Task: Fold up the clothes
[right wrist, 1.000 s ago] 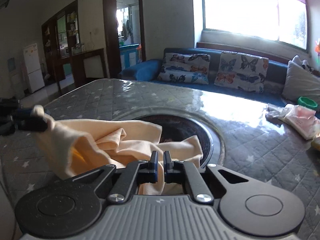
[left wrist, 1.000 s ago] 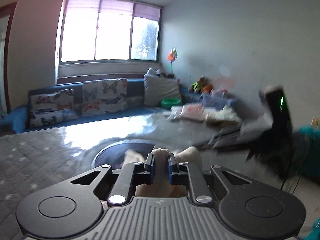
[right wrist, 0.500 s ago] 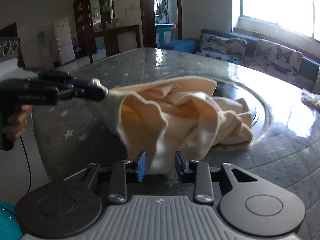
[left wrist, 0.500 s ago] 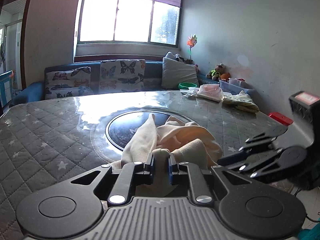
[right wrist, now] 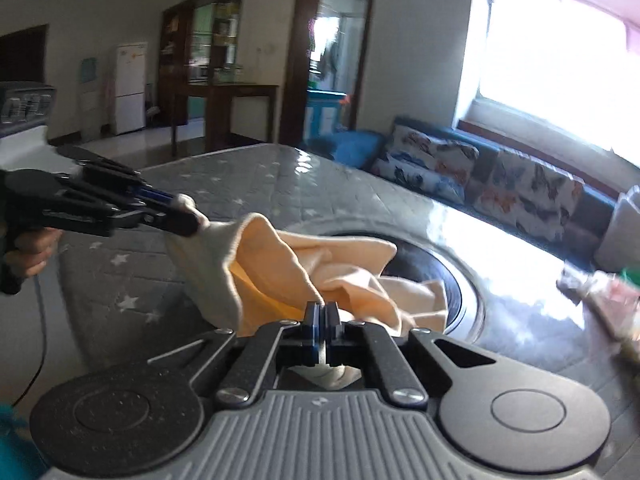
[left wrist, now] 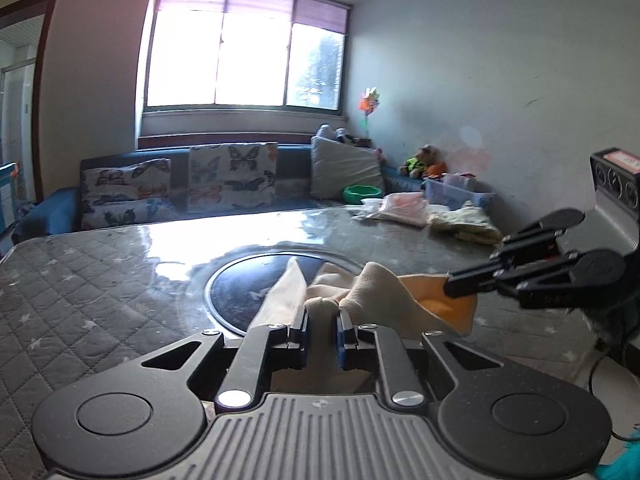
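A cream and pale-orange garment (left wrist: 380, 296) (right wrist: 288, 272) is held up between both grippers above the grey quilted table (left wrist: 80, 280), its far end trailing onto the dark round inset (left wrist: 244, 284). My left gripper (left wrist: 322, 320) is shut on a cream corner of it; it also shows at the left of the right wrist view (right wrist: 176, 216). My right gripper (right wrist: 322, 316) is shut on the orange edge; it shows at the right of the left wrist view (left wrist: 452, 286).
Other clothes (left wrist: 424, 212) lie at the table's far right corner. A blue sofa with butterfly cushions (left wrist: 232, 180) and a green bowl (left wrist: 362, 192) stand behind the table. A doorway and white fridge (right wrist: 130, 84) are beyond the table's left side.
My right gripper, open half a second ago, has closed on the garment's orange edge. Both grippers have lifted the cloth and spread it between them.
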`<state>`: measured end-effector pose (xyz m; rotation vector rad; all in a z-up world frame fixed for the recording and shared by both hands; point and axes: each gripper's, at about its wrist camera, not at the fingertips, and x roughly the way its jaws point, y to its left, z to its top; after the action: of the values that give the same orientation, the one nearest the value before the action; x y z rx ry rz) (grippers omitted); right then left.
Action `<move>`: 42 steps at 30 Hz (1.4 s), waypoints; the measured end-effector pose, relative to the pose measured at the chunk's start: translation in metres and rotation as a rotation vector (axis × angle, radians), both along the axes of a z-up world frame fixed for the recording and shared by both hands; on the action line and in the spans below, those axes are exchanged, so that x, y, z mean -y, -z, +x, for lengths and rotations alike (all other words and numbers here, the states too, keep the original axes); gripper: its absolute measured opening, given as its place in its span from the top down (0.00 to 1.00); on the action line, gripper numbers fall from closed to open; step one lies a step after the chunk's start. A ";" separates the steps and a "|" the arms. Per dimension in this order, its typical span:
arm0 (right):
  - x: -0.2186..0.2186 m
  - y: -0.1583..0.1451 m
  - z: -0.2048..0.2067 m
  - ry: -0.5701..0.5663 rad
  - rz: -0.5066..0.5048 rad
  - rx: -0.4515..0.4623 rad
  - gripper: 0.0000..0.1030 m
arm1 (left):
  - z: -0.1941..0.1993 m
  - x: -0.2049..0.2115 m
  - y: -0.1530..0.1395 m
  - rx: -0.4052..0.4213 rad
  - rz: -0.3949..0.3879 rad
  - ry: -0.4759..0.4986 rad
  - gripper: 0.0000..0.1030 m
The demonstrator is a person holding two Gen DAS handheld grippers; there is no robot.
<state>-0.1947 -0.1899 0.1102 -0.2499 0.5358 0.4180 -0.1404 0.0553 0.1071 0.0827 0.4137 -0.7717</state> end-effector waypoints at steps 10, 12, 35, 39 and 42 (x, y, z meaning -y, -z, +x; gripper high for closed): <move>-0.006 0.013 -0.064 -0.159 -0.106 -0.213 0.98 | -0.044 -0.002 0.032 -0.107 0.063 0.113 0.85; -0.008 0.022 -0.068 -0.181 -0.115 -0.253 0.98 | -0.048 -0.002 0.046 -0.127 0.104 0.111 0.85; 0.007 0.011 -0.019 -0.072 0.053 -0.194 0.55 | 0.015 0.085 0.018 -0.032 0.126 -0.001 0.49; 0.000 0.029 0.000 -0.048 0.080 -0.206 0.46 | 0.030 0.124 0.030 0.004 0.223 -0.013 0.49; -0.004 0.042 0.007 -0.044 0.090 -0.220 0.45 | 0.044 0.134 0.040 -0.028 0.246 -0.022 0.54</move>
<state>-0.1879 -0.1861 0.0681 -0.1295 0.7263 0.5147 -0.0960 -0.0786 0.0670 0.2974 0.5340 -0.6981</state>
